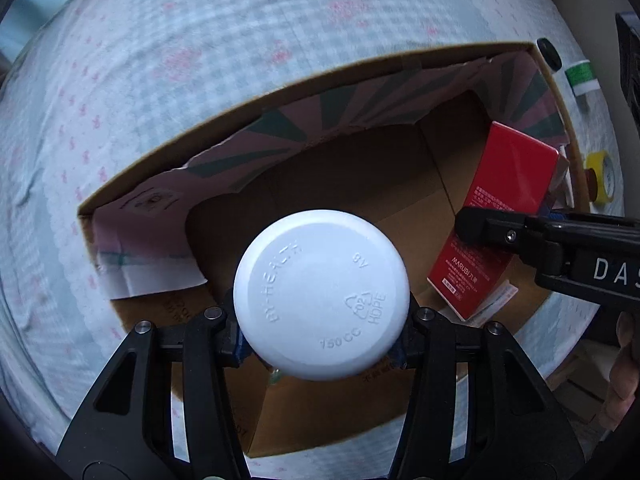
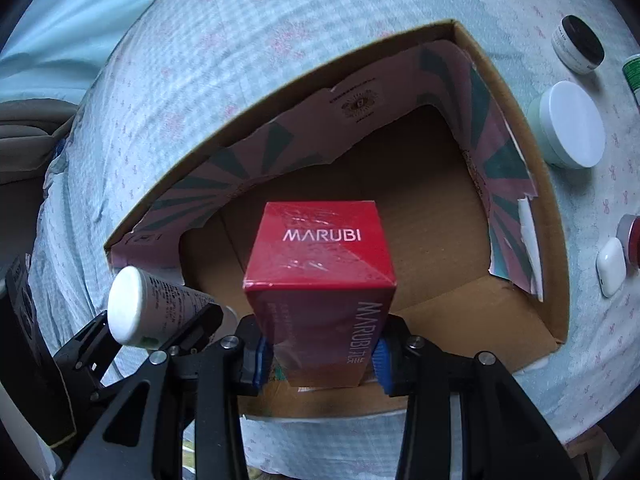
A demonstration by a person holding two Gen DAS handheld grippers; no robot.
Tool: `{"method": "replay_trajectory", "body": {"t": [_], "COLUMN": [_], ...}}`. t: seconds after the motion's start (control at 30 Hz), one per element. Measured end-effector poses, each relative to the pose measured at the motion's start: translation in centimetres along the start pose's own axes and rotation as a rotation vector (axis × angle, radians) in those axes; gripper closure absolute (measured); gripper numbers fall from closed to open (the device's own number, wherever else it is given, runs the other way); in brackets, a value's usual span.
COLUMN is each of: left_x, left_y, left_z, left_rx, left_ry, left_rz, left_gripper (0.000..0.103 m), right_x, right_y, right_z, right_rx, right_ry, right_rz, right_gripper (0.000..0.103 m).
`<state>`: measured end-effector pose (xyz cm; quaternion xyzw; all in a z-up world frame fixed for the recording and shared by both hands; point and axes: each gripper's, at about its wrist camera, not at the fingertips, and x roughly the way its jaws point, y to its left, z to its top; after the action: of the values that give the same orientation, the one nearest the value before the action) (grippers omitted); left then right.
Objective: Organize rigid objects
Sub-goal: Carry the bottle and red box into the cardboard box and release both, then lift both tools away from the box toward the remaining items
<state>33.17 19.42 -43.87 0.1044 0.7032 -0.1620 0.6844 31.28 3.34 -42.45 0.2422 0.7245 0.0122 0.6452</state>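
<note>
Bottle and carton being lowered toward the open box

Between the jaws of the left gripper (image 1: 322,334) a white bottle (image 1: 321,294) is being gripped, the pads pressing on its sides. Its long axis is running straight out along the fingers, with the embossed flat base facing away from the jaws and toward the floor of the cardboard box (image 1: 360,184) beyond. Nothing is lying between that base and the bare box floor, so the bottle is judged to be pointed squarely at its landing place.

Between the jaws of the right gripper (image 2: 318,354) a red carton (image 2: 320,264) is being clamped by the blue pads (image 2: 261,358) near its lower end. Its long axis is also being held along the fingers, the end face marked MARUBI pointing away from the jaws and into the box. In the left wrist view the carton is seen off to the right of the left jaws, leaning close to the right-hand box wall, while the bottle is being kept nearer the middle; the two are apart.

Beyond the right jaws, outside the box wall on the patterned cloth (image 2: 240,40), a white-lidded jar (image 2: 568,130), a dark-lidded jar (image 2: 578,46) and a small white case (image 2: 610,266) are still waiting. The relation being turned on is end-on alignment: each held item is aimed base-first at clear floor ahead of its own jaws.
</note>
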Motion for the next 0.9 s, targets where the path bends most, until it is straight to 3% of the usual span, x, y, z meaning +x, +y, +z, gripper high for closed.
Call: {"method": "replay_trajectory", "body": {"t": [0.2, 0.27, 0.3, 0.33, 0.4, 0.5, 0.9], "left_x": [0.5, -0.4, -0.9, -1.3, -1.9, -2.4, -6.5], "left_y": [-0.6, -0.8, -0.8, -0.7, -0.5, 0.4, 1.2], "left_z": [0.9, 1.1, 1.1, 1.0, 0.8, 0.3, -3.1], "left_rx": [0.044, 0.061, 0.068, 0.071, 0.064, 0.027, -0.051], "left_ry": [0.007, -0.017, -0.029, -0.043, -0.047, -0.047, -0.111], "left_rz": [-0.006, 0.003, 0.01, 0.008, -0.003, -0.008, 0.014], "left_gripper": [0.055, 0.024, 0.002, 0.0, 0.0, 0.0, 0.0], "right_x": [2.0, 2.0, 1.9, 1.8, 1.3, 0.8, -1.9], "right_y": [-0.7, -0.8, -0.9, -1.1, -1.7, -2.3, -0.5], "right_z": [1.6, 1.9, 1.9, 1.9, 1.7, 1.1, -1.7], "right_rx": [0.029, 0.035, 0.039, 0.053, 0.096, 0.129, 0.059], "right_ry": [0.053, 0.056, 0.052, 0.049, 0.045, 0.067, -0.043], "right_rz": [-0.019, -0.034, -0.049, -0.057, -0.023, 0.008, -0.015], "right_gripper": [0.066, 0.065, 0.058, 0.051, 0.0, 0.0, 0.0]}}
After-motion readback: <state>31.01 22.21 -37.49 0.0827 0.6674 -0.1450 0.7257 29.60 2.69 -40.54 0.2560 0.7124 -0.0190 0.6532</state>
